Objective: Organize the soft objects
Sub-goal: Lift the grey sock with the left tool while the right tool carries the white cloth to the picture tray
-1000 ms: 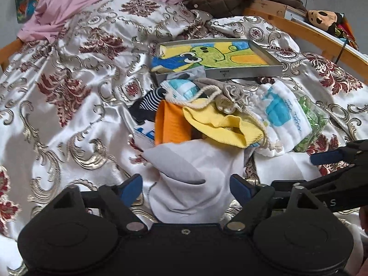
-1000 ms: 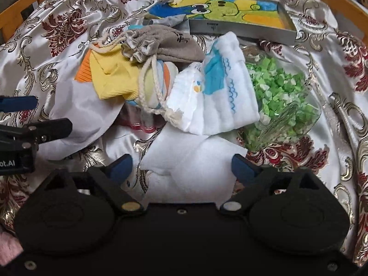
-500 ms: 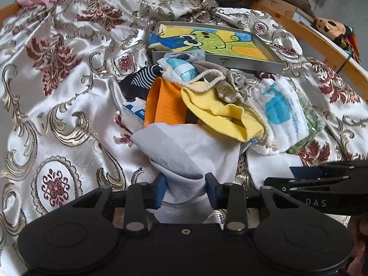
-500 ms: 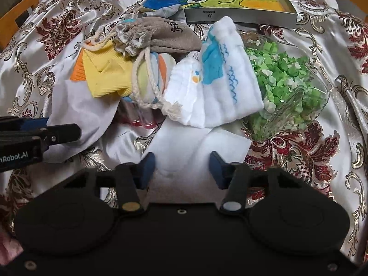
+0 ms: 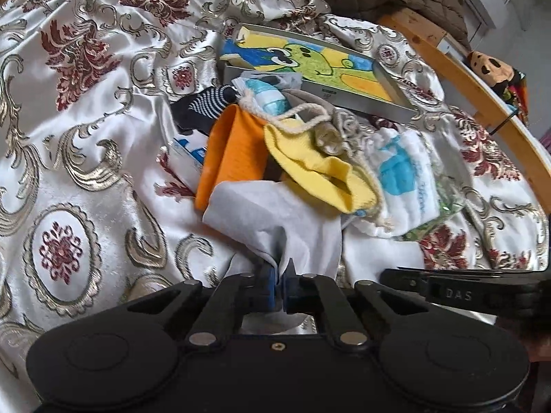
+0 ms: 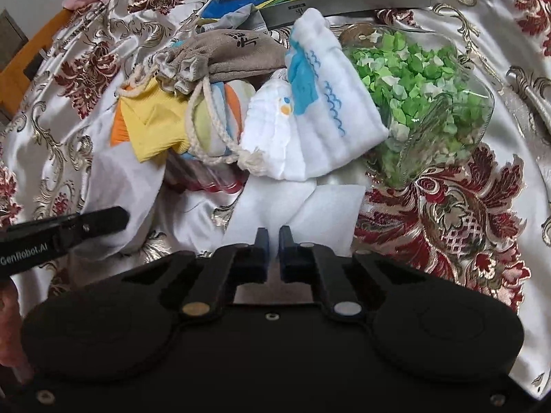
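Observation:
A pile of soft things lies on the bedspread: a white cloth (image 5: 282, 227), a yellow cloth (image 5: 313, 168), an orange cloth (image 5: 237, 148), a grey drawstring pouch (image 6: 237, 51) and a white towel with blue print (image 6: 320, 113). My left gripper (image 5: 280, 284) is shut on the near edge of the white cloth. My right gripper (image 6: 272, 241) is shut on another part of the white cloth (image 6: 303, 206), below the towel. The left gripper also shows in the right wrist view (image 6: 103, 220).
A picture box with a green cartoon lid (image 5: 320, 72) lies behind the pile. A clear bag of green bits (image 6: 423, 103) lies right of the towel. A striped sock (image 5: 206, 103) and a wooden bed rail (image 5: 482, 99) are further off.
Both grippers went from wide open to shut, each pinching the white cloth. The cloth's near edges are now bunched up between the fingers.

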{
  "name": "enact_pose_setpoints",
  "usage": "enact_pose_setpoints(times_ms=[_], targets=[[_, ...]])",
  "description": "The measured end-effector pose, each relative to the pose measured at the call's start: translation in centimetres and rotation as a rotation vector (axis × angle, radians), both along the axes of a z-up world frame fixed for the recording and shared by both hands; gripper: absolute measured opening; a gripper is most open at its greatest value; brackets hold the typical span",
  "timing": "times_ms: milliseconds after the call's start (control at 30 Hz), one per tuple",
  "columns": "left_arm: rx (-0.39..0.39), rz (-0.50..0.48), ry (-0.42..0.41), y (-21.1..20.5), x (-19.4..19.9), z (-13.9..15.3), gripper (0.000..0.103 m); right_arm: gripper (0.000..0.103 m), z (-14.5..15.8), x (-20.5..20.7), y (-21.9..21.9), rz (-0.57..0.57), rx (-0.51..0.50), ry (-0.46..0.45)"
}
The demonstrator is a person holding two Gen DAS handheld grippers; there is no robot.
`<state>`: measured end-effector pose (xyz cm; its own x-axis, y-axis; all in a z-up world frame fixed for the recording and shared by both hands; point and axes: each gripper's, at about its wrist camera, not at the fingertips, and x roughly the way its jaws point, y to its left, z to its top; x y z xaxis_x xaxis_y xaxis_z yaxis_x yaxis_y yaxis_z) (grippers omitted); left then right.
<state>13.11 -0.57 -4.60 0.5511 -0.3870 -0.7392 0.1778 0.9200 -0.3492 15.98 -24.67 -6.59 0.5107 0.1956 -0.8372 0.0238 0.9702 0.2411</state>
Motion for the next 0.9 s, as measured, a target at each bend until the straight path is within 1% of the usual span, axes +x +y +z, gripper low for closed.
enact_pose_setpoints(times_ms=[233,433,533,700,900], targets=[[-0.022,-0.035,-0.035,-0.8,-1.2,0.7,0.003,0.000,0.6,-0.7,0.0,0.021,0.051,-0.024],[-0.067,-0.046,-0.076,-0.6,-2.2,2.1,0.002,0.000,2.5,-2.0,-0.2,0.015,0.153,-0.078],[-0.095,-0.054,-0.118,-0.2,-3.0,3.5,0.002,0.000,3.8,-2.8,-0.5,0.016,0.199,-0.120],[-0.085,-0.069,-0.210,0.1,-4.3,5.9,0.002,0.000,6.7,-4.6,-0.9,0.030,0.264,-0.235],[-0.100,-0.078,-0.296,-0.1,-4.7,8.5,0.002,0.000,10.0,-5.8,-2.3,0.028,0.326,-0.364]])
